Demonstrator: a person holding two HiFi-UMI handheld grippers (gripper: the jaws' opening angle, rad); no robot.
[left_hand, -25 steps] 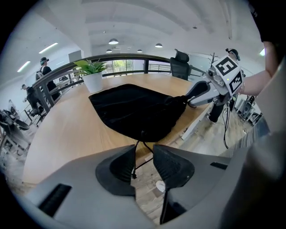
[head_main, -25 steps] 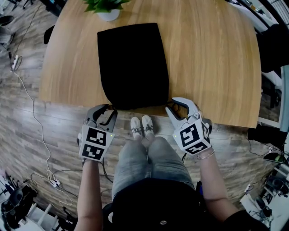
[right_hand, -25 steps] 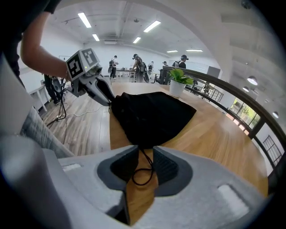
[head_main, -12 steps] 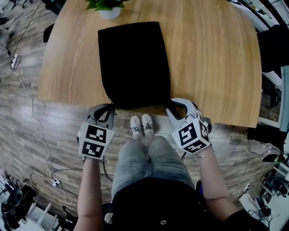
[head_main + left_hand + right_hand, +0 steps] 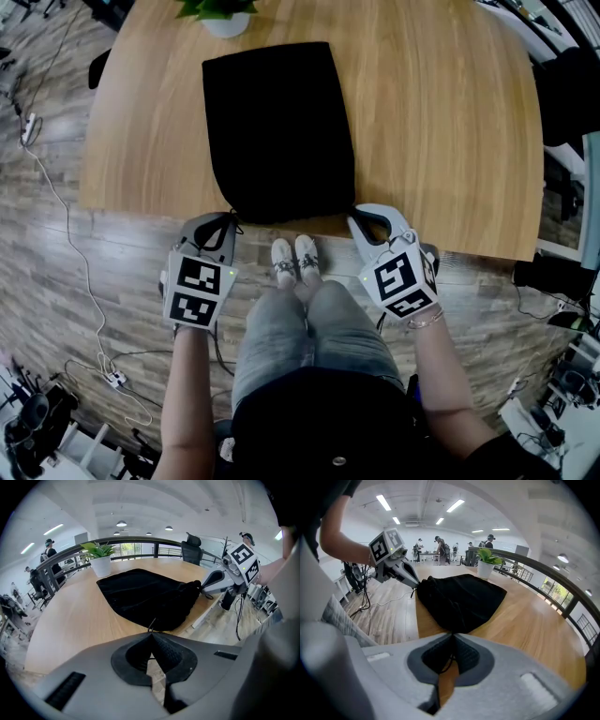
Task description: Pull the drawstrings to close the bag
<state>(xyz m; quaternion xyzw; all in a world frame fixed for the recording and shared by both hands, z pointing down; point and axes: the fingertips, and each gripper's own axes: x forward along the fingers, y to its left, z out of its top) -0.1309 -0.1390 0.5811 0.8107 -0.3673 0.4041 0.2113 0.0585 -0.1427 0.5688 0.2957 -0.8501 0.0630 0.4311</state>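
The black bag (image 5: 277, 131), likely soft and light, lies flat on the tabletop (image 5: 441, 122), mouth at the near edge. Left tongs (image 5: 228, 223) and right tongs (image 5: 356, 220) have just closed, each pinching a thin, probably slippery drawstring (image 5: 151, 624) at the mouth's corners

No legible text, labels or numbers; only coded square markers (image 5: 398, 281)

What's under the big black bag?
The wooden table. The black bag lies flat on it, reaching the near edge. The wood right beneath is covered, and so is anything inside the bag.
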